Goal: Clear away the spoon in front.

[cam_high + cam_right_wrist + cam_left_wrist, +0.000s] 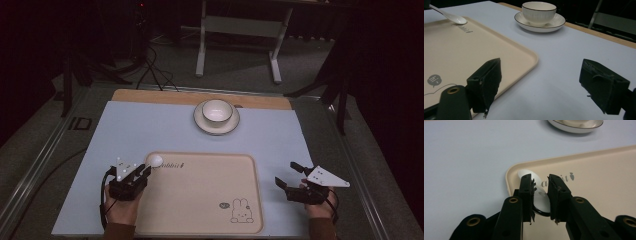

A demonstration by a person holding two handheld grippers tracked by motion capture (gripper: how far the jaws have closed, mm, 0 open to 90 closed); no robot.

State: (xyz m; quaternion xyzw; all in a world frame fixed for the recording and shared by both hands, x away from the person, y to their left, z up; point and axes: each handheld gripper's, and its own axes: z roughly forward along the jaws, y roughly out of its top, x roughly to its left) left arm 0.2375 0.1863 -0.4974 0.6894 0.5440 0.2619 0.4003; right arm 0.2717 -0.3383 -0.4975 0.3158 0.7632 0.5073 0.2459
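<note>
1. The left gripper (pixel 141 173) has its jaws closed narrowly on the handle of a white spoon (pixel 155 160). In the left gripper view the handle runs between the two pads, and the bowl of the spoon (pixel 530 176) pokes out past them.

2. Taking the beige tray (pixel 200 220) as the landmark, the spoon sits at the tray's far left corner. Its bowl lies just inside the rim, beside the printed lettering. Whether the bowl rests on the tray or hangs a little above it cannot be told.

3. The right gripper (pixel 288 174) holds nothing. Its jaws are spread wide, and it hovers over the pale blue mat (pixel 280 140) just off the tray's right edge, near the corner with the rabbit drawing (pixel 241 210).

4. Beyond the tray's far edge, well apart from it, a white bowl (pixel 217 110) stands on a saucer (pixel 200 122). The bowl looks empty.

5. Judged from this, the grasp on the spoon is done. If the spoon is meant for the bowl, the carry across the tray's far rim and the release are left.

6. If it is meant for the tray, only the release and the pull-back remain.

7. The right gripper has no part in hand yet.
</note>
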